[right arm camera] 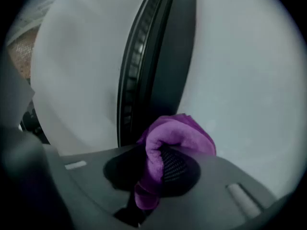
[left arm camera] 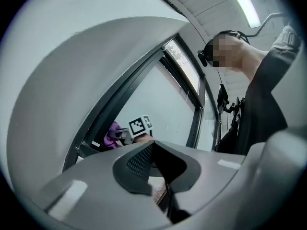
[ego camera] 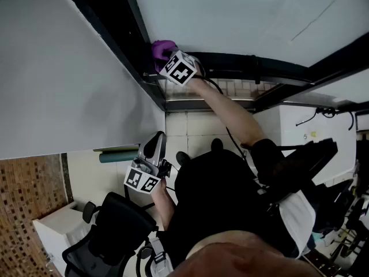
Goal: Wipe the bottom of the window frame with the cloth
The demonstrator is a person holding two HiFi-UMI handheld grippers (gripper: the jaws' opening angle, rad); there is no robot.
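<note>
Nearest, a black office chair (ego camera: 109, 224) is seen beside the person's dark-clothed body. The left gripper (ego camera: 156, 140) is held low at the person's side, pointing towards the window; its jaws are closed together with nothing between them. Farther off, the right arm is stretched out, and the right gripper (ego camera: 167, 59) is held at the dark window frame (ego camera: 121, 27). A purple cloth (ego camera: 161, 48) is clamped between its jaws, bunched over their tips. The cloth is placed at the frame's corner, beside the pale pane.
</note>
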